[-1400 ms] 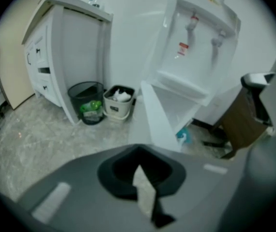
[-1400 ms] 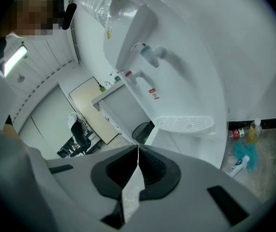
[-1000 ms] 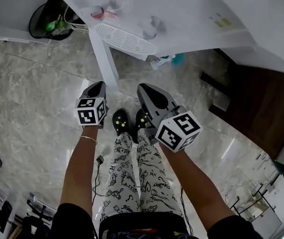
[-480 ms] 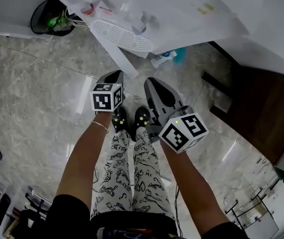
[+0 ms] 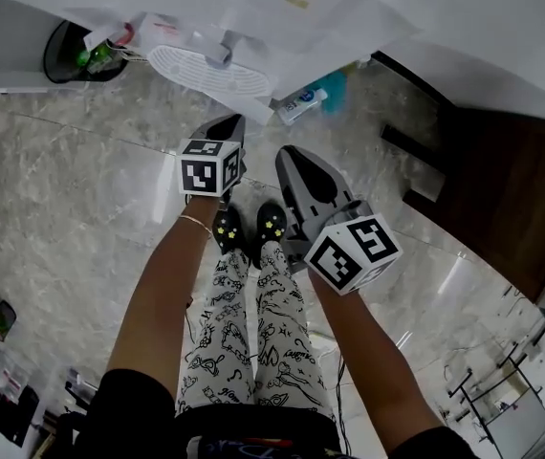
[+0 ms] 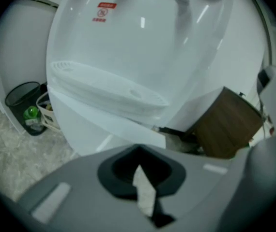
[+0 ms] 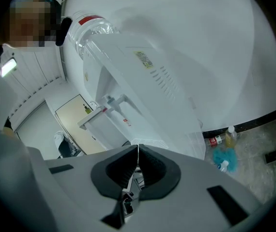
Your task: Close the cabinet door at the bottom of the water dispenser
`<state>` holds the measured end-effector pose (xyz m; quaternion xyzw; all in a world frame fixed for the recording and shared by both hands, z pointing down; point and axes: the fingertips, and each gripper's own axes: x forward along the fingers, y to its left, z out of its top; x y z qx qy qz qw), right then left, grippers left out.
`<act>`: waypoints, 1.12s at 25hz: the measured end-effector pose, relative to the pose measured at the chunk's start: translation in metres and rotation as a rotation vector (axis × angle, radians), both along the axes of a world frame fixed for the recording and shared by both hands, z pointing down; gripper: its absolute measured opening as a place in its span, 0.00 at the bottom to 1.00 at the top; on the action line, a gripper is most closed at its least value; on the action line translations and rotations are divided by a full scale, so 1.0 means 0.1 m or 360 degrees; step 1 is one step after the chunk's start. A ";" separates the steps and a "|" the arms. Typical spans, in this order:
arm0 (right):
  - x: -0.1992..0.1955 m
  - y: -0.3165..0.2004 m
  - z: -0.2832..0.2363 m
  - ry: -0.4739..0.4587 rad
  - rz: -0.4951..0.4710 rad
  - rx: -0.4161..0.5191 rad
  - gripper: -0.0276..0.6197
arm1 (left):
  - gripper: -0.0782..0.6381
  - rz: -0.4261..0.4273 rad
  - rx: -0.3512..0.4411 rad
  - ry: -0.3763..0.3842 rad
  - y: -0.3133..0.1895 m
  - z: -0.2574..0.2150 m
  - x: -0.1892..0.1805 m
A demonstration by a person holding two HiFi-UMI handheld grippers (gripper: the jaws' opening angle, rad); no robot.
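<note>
Left gripper (image 5: 227, 127) advances far, clenched empty | right gripper (image 5: 294, 161) clenched | plain white cabinet door (image 6: 94, 124) upright, free edge rightward, ajar

Two grippers in all: one left gripper (image 5: 227, 127) and one right gripper (image 5: 292, 159), each with one marker cube (image 5: 206, 172). One water dispenser (image 6: 143, 42), with one drip tray (image 5: 210, 70) and one cabinet door (image 6: 104, 132). One black waste bin (image 5: 67, 51) at far left. Two black shoes (image 5: 227, 228). Three bottles (image 7: 216, 140) on the floor at the right, beside one teal cloth (image 7: 225, 156). One brown wooden cabinet (image 5: 502, 189).
</note>
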<state>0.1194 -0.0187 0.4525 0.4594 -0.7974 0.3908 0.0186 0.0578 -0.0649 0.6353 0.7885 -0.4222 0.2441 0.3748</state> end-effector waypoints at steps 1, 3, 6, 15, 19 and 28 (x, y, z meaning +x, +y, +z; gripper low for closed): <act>0.03 0.00 0.00 -0.0001 0.0012 0.0001 0.07 | 0.10 -0.0001 -0.0001 0.0004 -0.03 0.00 0.03; 0.08 0.00 -0.01 0.0003 0.0012 0.0005 0.07 | 0.10 -0.0022 -0.0009 0.0011 -0.10 0.00 0.08; 0.19 -0.02 -0.01 0.0014 0.0009 0.0010 0.07 | 0.10 -0.0010 0.0012 -0.0011 -0.23 0.01 0.17; 0.49 -0.06 -0.07 0.0014 0.0121 0.0023 0.07 | 0.10 0.0073 0.0013 -0.0004 -0.32 -0.02 0.39; 0.47 -0.01 -0.18 0.0036 0.0086 0.0054 0.07 | 0.10 0.0088 0.0028 0.0060 -0.11 -0.23 0.39; 0.25 0.38 -1.11 0.0027 -0.0114 0.0214 0.07 | 0.11 -0.0081 0.0251 0.0154 0.60 -1.76 -0.27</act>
